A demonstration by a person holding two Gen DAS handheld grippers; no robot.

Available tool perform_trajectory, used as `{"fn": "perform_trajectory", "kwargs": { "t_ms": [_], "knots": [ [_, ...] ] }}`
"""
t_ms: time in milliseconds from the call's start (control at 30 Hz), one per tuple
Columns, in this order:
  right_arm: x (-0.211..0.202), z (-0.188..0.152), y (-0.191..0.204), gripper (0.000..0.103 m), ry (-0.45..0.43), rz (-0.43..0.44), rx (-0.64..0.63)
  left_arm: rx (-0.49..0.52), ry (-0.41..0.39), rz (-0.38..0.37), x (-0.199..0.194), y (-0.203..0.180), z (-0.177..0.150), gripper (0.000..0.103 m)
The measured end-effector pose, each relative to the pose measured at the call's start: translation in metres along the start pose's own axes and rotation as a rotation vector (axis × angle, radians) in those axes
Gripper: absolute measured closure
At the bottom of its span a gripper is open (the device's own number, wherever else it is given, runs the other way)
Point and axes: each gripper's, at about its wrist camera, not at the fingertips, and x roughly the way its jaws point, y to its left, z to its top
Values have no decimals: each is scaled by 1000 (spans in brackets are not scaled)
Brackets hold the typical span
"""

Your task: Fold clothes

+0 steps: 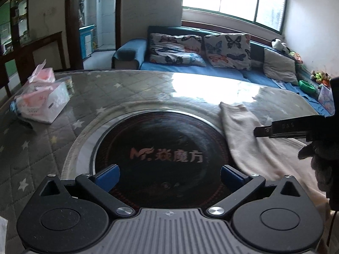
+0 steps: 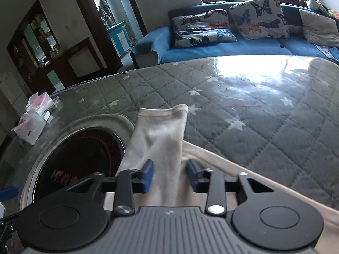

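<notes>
A cream long-sleeved garment [image 2: 161, 139] lies on the grey star-quilted table, one sleeve stretched away from me with its cuff [image 2: 167, 111] at the far end. In the left wrist view the same garment [image 1: 250, 139] lies at the right. My right gripper [image 2: 169, 175] is open, its blue pads either side of the sleeve just above it. It shows from the side in the left wrist view [image 1: 262, 131], over the sleeve. My left gripper [image 1: 169, 174] is open wide and empty, above the black round cooktop [image 1: 161, 148], left of the garment.
The black cooktop [image 2: 80, 154] is set into the table under a glossy clear cover. Tissue packs [image 1: 42, 101] lie at the table's left edge, also in the right wrist view [image 2: 34, 120]. A blue sofa [image 1: 190, 67] with butterfly cushions stands beyond the table.
</notes>
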Motion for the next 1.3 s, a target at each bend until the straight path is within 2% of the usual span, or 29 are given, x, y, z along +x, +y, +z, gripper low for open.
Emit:
{"fn": "perform_trajectory", "kwargs": {
  "t_ms": [67, 100, 233, 367, 633, 700, 767, 933, 1000, 1067, 1167, 1300],
  "knots": [
    [3, 1, 3, 93, 4, 0, -12, -16, 3, 18, 0, 8, -2, 0],
    [2, 0, 4, 97, 0, -3, -16, -23, 3, 26, -1, 13, -3, 0],
    [-9, -5, 14, 99, -18, 30, -38, -65, 7, 53, -6, 30, -7, 0],
    [-40, -16, 45, 100, -33, 142, -109, -87, 5, 51, -14, 38, -9, 0],
    [-75, -79, 131, 101, 37, 370, -312, -71, -37, 19, -40, 32, -11, 0],
    [-82, -91, 141, 100, 25, 357, -350, -68, -46, 20, -44, 32, -10, 0],
    [-90, -91, 140, 97, -21, 300, -380, -62, -43, 27, -42, 29, -7, 0],
    [-107, -81, 105, 90, -46, 202, -289, -6, -37, -4, -31, 1, 6, 0],
    [-113, -83, 83, 77, -49, 139, -265, 27, -40, -22, -25, -16, 14, 0],
    [-120, -85, 65, 76, -52, 106, -241, 54, -37, -33, -18, -33, 21, 0],
    [-131, -88, 41, 66, -68, 50, -196, 102, -35, -53, -7, -59, 30, 0],
    [-139, -89, 10, 64, -80, 7, -148, 165, -24, -69, 13, -93, 38, 1]
  ]
}}
